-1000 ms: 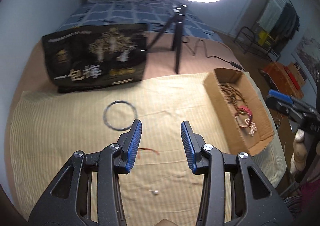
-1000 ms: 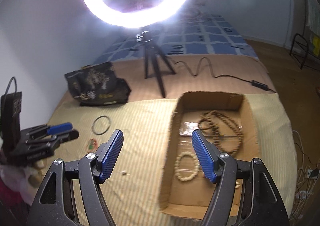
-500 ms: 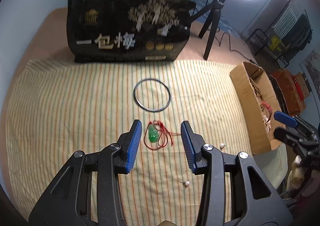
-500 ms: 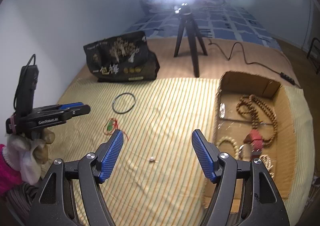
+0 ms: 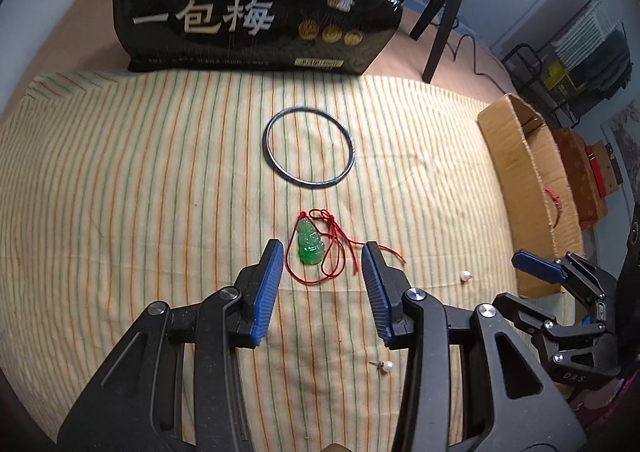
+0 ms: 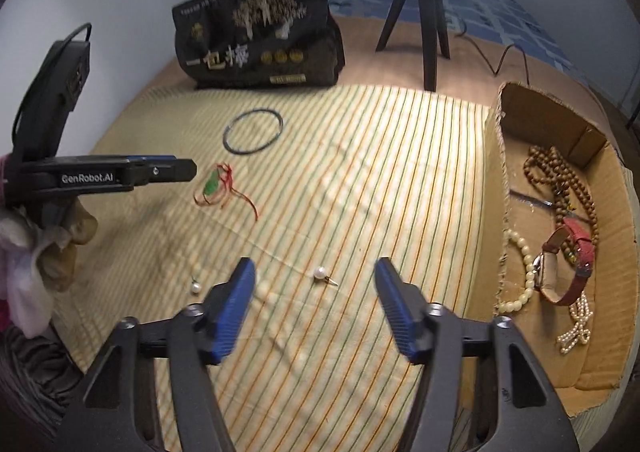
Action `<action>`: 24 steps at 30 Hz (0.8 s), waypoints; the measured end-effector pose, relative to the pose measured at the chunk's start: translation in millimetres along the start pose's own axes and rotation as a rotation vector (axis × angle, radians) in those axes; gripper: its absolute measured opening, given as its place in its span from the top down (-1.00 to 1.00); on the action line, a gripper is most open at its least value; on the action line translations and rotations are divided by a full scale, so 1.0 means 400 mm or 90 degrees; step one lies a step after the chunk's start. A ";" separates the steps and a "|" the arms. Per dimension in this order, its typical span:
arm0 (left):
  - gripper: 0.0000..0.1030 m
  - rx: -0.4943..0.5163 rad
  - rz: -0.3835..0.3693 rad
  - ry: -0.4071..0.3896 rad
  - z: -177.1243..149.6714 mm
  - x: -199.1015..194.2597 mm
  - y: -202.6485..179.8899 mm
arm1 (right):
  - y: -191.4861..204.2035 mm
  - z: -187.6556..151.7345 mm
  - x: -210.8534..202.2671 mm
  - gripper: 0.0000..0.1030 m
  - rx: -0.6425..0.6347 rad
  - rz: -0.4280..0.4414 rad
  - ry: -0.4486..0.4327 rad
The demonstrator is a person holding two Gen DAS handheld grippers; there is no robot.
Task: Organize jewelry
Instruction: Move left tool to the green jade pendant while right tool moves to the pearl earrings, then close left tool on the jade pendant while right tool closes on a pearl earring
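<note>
Pendant (image 5: 310, 246) lies between left tool (image 5: 322, 252) tips, untouched.

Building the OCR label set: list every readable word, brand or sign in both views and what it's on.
"一包梅": large white characters on the black bag.
"GenRobot.AI": side of the left gripper.
"DAS": on the right gripper body, faint.
Small print and gold seals along the bag's bottom edge: too small to read.
</note>
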State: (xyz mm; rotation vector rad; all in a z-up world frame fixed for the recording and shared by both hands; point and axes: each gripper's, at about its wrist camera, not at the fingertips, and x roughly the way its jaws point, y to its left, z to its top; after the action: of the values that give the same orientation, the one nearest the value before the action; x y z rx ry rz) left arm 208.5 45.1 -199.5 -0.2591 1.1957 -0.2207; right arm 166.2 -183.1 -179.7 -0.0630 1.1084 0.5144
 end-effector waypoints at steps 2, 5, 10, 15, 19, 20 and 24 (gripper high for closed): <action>0.21 0.005 0.007 0.006 0.000 0.017 -0.002 | -0.004 -0.006 0.011 -0.10 0.000 -0.003 0.008; 0.21 0.007 0.012 0.013 0.001 0.037 -0.003 | -0.002 -0.012 0.025 -0.01 -0.005 -0.006 0.016; 0.21 0.015 0.027 0.015 0.008 0.057 -0.006 | 0.006 -0.019 0.046 0.03 -0.012 -0.008 0.026; 0.21 0.019 0.035 0.016 0.011 0.075 -0.005 | 0.010 -0.024 0.063 0.08 -0.021 -0.009 0.035; 0.21 0.024 0.035 0.012 0.012 0.081 -0.008 | 0.002 -0.025 0.077 0.10 -0.017 -0.010 0.039; 0.22 0.026 0.036 0.012 0.012 0.083 -0.008 | 0.000 -0.026 0.080 0.10 -0.016 -0.010 0.040; 0.38 0.038 0.047 0.008 0.010 0.092 -0.013 | -0.001 -0.024 0.097 0.21 -0.014 -0.011 0.048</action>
State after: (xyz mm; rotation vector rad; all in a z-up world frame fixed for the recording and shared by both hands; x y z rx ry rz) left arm 224.9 29.5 -229.1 -0.1613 1.2076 -0.1931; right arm 171.4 -172.2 -217.6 -0.1112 1.1745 0.5123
